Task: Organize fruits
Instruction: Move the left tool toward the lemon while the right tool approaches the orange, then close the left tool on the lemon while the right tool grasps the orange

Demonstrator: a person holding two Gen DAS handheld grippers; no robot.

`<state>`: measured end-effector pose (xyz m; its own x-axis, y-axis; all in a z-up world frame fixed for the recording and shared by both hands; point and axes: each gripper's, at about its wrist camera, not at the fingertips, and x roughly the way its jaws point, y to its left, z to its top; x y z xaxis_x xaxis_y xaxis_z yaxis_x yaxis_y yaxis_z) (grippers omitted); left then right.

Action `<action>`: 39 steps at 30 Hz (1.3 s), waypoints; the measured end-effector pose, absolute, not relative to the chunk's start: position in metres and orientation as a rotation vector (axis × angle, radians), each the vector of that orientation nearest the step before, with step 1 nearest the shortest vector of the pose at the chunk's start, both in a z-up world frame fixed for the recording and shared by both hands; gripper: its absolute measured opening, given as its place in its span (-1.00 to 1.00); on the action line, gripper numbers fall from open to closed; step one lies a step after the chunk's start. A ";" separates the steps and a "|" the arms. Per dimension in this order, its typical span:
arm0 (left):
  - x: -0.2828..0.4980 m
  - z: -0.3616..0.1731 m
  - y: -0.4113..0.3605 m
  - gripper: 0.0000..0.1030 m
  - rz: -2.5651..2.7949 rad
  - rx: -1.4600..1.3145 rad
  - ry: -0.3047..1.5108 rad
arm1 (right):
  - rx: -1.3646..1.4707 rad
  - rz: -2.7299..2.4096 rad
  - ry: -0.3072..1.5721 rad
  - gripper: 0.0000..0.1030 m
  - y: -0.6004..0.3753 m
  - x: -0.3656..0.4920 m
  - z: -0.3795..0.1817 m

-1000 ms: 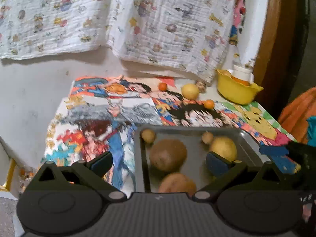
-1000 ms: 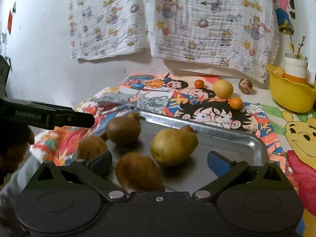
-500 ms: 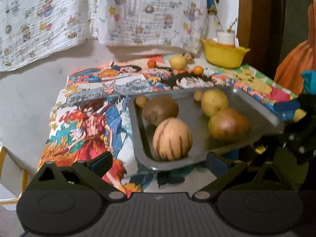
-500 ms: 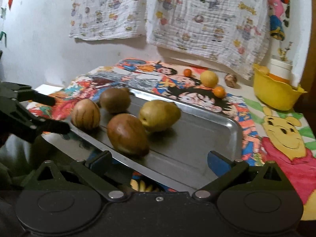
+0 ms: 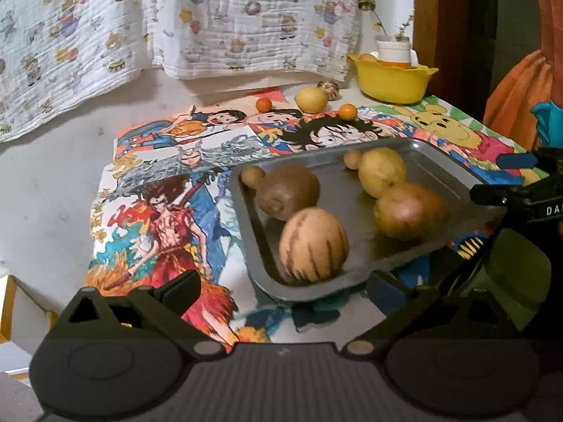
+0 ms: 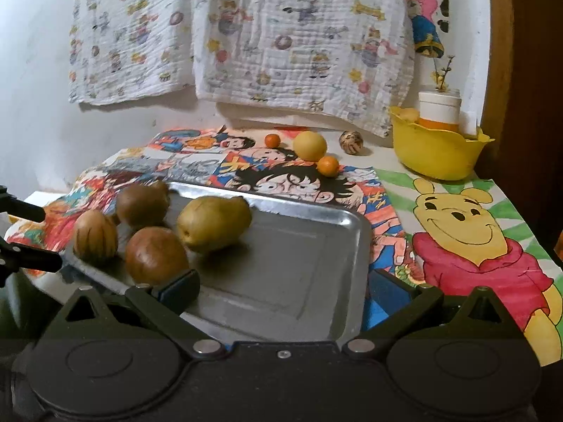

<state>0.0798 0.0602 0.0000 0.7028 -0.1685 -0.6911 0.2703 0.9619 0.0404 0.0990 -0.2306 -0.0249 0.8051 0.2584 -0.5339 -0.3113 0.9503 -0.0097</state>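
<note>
Tray [image 5: 253, 232] nearer than before, striped fruit [image 5: 313, 244], brown fruit [image 5: 286, 190], yellow fruit [image 5: 381, 172]

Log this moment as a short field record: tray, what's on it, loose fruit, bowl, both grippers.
tray: grey metal tray on the cartoon-print tablecloth
on tray: striped tan melon-like fruit, brown round kiwi-like fruit, yellow-green pear-like fruit, reddish-brown oval fruit, two small tan fruits, one at
loose fruit: yellow round fruit, two small oranges, one at, speckled brown ball, all behind the tray
bowl: yellow plastic bowl holding a white-and-orange jar
left gripper: open, empty
right gripper: open, empty
</note>
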 end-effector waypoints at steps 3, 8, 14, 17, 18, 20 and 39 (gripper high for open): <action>0.093 0.006 0.069 0.99 -0.252 0.089 0.752 | -0.090 0.303 0.552 0.99 -0.231 0.107 -0.023; 0.126 0.015 0.082 0.99 -0.242 0.013 0.741 | -0.082 0.273 0.549 0.99 -0.231 0.134 -0.020; 0.175 0.018 0.081 0.99 -0.216 0.015 0.754 | 0.069 0.234 0.580 0.99 -0.241 0.179 -0.021; 0.200 0.013 0.078 0.99 -0.210 0.018 0.778 | 0.114 0.222 0.608 0.99 -0.243 0.202 -0.022; 0.209 0.011 0.077 0.99 -0.204 0.020 0.791 | 0.125 0.219 0.616 0.99 -0.243 0.211 -0.021; 0.226 0.009 0.075 0.99 -0.201 0.026 0.807 | 0.146 0.230 0.632 0.99 -0.243 0.229 -0.019; 0.342 0.012 0.063 0.99 -0.213 0.014 0.679 | 0.003 0.311 0.690 0.95 -0.203 0.385 -0.025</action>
